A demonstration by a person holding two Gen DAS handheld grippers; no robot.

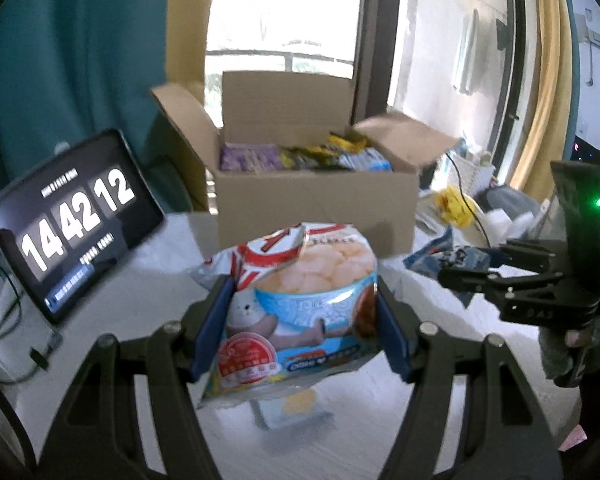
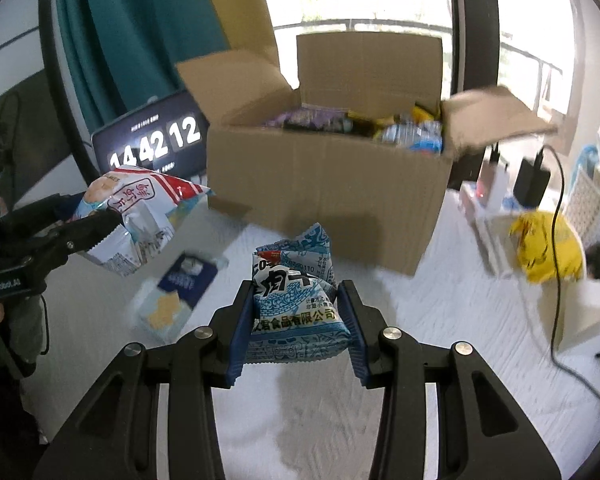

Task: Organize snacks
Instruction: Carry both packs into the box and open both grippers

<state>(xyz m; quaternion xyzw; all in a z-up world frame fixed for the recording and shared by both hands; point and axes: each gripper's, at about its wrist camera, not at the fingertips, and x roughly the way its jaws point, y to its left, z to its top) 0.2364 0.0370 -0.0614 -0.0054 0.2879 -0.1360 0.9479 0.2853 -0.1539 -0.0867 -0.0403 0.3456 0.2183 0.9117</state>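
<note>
Left gripper [image 1: 304, 316] clamped on a puffy red-white-and-blue shrimp-chip bag [image 1: 300, 304], right gripper [image 2: 296, 316] pinching a small blue-and-white patterned snack pouch [image 2: 296, 300]. Both lifted off the white table [image 2: 440, 320], near the open brown cardboard box [image 2: 328, 192] already holding packets, probably for dropping in. One dark-blue cracker packet [image 2: 176, 296] left lying flat on the table.

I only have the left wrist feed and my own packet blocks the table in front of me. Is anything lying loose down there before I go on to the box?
Observer: Yes. A dark blue cracker packet lies on the white table, in front of the cardboard box.
Operator: Is the right gripper really holding something? I only see it side-on.
Observer: It is. The right gripper has its jaws shut on a blue-and-white snack pouch.
Operator: And my packet, how does it look from there?
Observer: The left gripper pinches the prawn cracker bag by one side; the bag hangs clear of the table, left of the box.
</note>
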